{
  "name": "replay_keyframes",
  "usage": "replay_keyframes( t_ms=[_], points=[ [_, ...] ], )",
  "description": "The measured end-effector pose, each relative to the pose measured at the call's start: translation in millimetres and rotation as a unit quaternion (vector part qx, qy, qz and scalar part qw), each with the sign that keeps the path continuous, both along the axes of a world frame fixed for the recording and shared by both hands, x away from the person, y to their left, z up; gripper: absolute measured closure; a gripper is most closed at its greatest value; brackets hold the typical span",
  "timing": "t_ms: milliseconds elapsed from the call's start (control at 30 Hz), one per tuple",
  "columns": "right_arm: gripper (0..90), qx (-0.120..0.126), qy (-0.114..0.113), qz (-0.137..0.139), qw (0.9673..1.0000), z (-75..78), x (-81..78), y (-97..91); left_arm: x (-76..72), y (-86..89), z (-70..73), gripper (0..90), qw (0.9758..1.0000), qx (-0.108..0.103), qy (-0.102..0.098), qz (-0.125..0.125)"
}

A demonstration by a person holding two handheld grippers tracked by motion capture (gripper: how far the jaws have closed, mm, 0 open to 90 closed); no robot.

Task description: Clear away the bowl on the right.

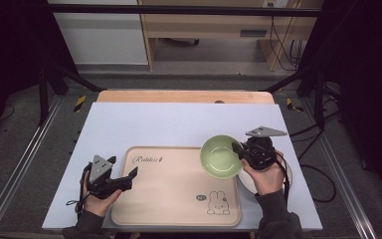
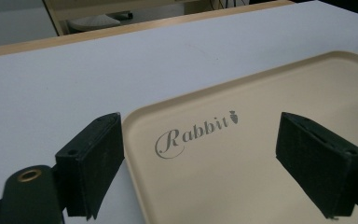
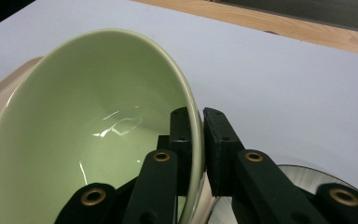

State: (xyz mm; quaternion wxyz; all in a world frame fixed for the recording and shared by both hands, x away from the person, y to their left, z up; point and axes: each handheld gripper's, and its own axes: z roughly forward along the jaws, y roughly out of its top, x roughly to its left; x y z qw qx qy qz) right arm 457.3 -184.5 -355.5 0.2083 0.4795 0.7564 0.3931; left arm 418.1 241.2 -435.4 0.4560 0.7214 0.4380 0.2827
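Here the glossy pale-green ceramic bowl [image 1: 221, 156] sits tilted over the far right corner of the beige plastic tray [image 1: 169, 199], its wall caught at the near right rim by the right gripper [image 1: 238, 150]. In the right gripper view the two black jaws stand closed on that wall, one inside the bowl [image 3: 88, 130] and one outside, with the thin rim running up between them, so this gripper [image 3: 196, 135] has firm hold of it. Just beyond the outer jaw a shiny round metal plate [image 3: 298, 179] lies on the white table cover [image 3: 284, 74], partly hidden. In the high view the person's right hand [image 1: 267, 174] wraps the gripper body from below, the forearm entering from the bottom edge and the grey three-cornered plate pointing away to the right. The left gripper [image 1: 129, 175] rests at the near left edge of the tray, well apart from the bowl, held by the left hand [image 1: 97, 196] and aimed rightward across the tray. In the left gripper view its jaws are spread wide with nothing between them [image 2: 200, 158], the left jaw just off the tray's rim over the cover, the right over the tray [image 2: 242, 186], beyond the printed word "Rabbit" [image 2: 196, 133].
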Motion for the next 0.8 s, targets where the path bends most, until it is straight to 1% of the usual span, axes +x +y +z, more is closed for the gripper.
replay_keyframes(
  t_ms=[367, 400, 467, 500, 600, 700, 800],
  points=[
    [82.6, -0.001, 0.008, 0.015, 0.9999, -1.9, 2.7, 15.3, -0.3, -0.2, 0.3, 14.7, 1.0000, -0.001, -0.001, -0.001],
    [82.6, 0.000, 0.007, 0.022, 0.9997, -2.9, 3.7, 18.2, -0.5, 0.2, 0.6, 14.7, 1.0000, 0.001, 0.000, -0.002],
    [82.6, -0.002, 0.006, 0.023, 0.9997, -3.6, 4.2, 20.1, -0.5, 0.3, 0.7, 14.6, 1.0000, 0.001, 0.000, -0.002],
    [82.5, -0.005, 0.010, 0.026, 0.9996, -5.0, 4.8, 23.2, -0.5, 0.4, 0.7, 14.6, 1.0000, 0.001, 0.000, -0.002],
    [82.6, -0.003, 0.015, 0.028, 0.9995, -6.7, 5.8, 27.9, -0.6, 0.4, 0.9, 14.6, 1.0000, 0.000, 0.000, -0.003],
    [82.6, -0.006, 0.014, 0.034, 0.9993, -8.0, 7.4, 31.1, -0.6, 0.4, 0.9, 14.6, 1.0000, 0.001, 0.000, -0.003],
    [82.5, -0.005, 0.016, 0.037, 0.9992, -8.5, 8.4, 34.9, -0.7, 0.1, 0.9, 14.6, 1.0000, -0.003, -0.002, -0.002]
  ],
)
